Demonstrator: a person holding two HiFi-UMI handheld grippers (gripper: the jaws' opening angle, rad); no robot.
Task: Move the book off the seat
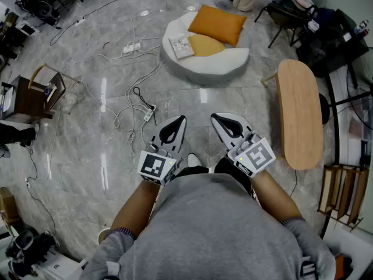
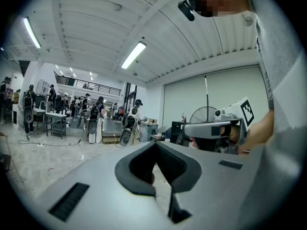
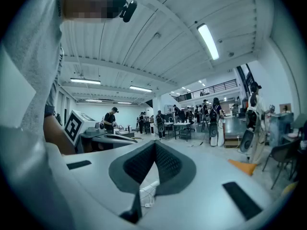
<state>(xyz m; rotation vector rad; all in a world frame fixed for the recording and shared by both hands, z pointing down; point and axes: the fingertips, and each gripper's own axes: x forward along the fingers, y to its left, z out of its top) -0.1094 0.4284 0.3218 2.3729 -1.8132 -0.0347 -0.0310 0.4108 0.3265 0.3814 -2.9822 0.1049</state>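
The book (image 1: 181, 46) lies on the left part of the round white seat (image 1: 204, 70), just beside an orange cushion (image 1: 207, 44). Well apart from the seat, the left gripper (image 1: 178, 122) and the right gripper (image 1: 217, 118) are both clenched, with nothing between their jaws.

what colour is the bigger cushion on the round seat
The bigger cushion is orange; the head view shows it best.
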